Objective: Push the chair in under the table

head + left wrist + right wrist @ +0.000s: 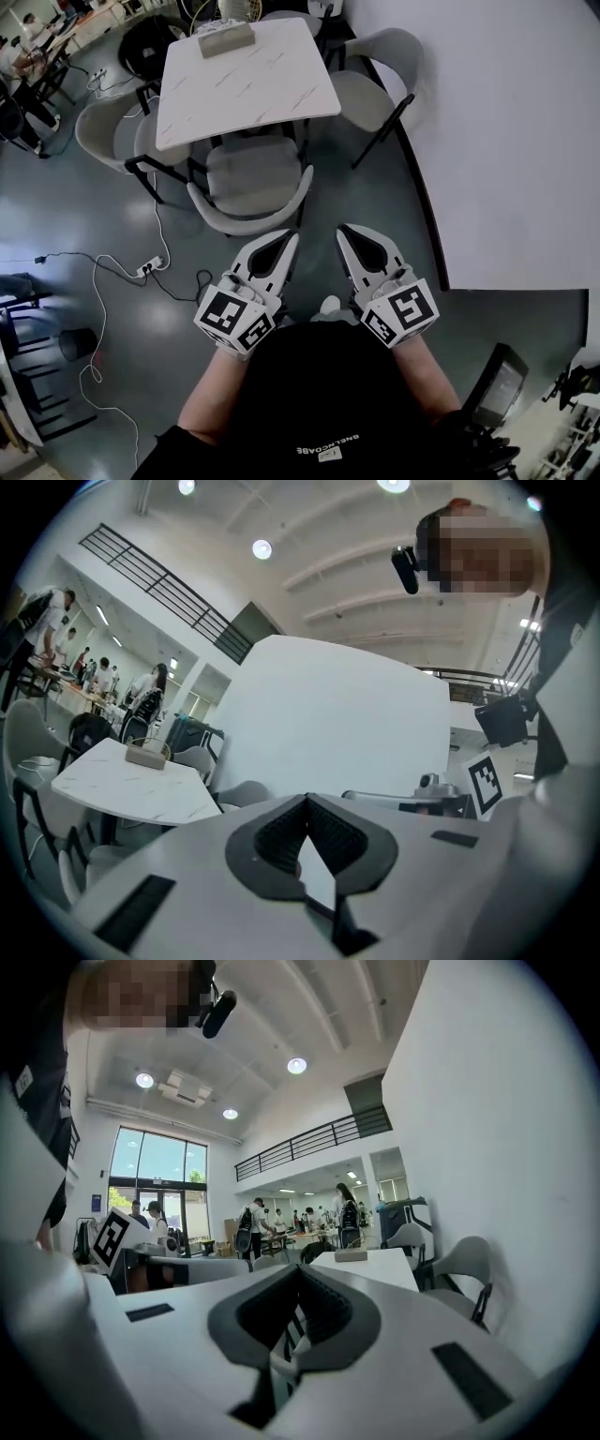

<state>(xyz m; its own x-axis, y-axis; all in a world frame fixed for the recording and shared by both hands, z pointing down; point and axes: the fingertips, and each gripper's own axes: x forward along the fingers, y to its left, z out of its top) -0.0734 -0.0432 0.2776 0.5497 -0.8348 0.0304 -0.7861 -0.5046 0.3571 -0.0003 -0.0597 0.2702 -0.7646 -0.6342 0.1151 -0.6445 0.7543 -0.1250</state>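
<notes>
Judging from the head view, you have the chair (251,187) standing at the near edge of the table (248,80), its seat meeting the top, so the push looks done or nearly so. Your left gripper (292,237) and right gripper (343,231) hang clear of it, jaws closed on nothing. White print on your black top (328,394) is too small to read.

The grey chair (251,187) stands with its seat partly under the near edge of the white table (281,84), and a small box (225,39) sits at the far end. The left gripper (291,237) and right gripper (343,231) are clear of the chair, side by side, jaws together, empty, close to the person's chest
</notes>
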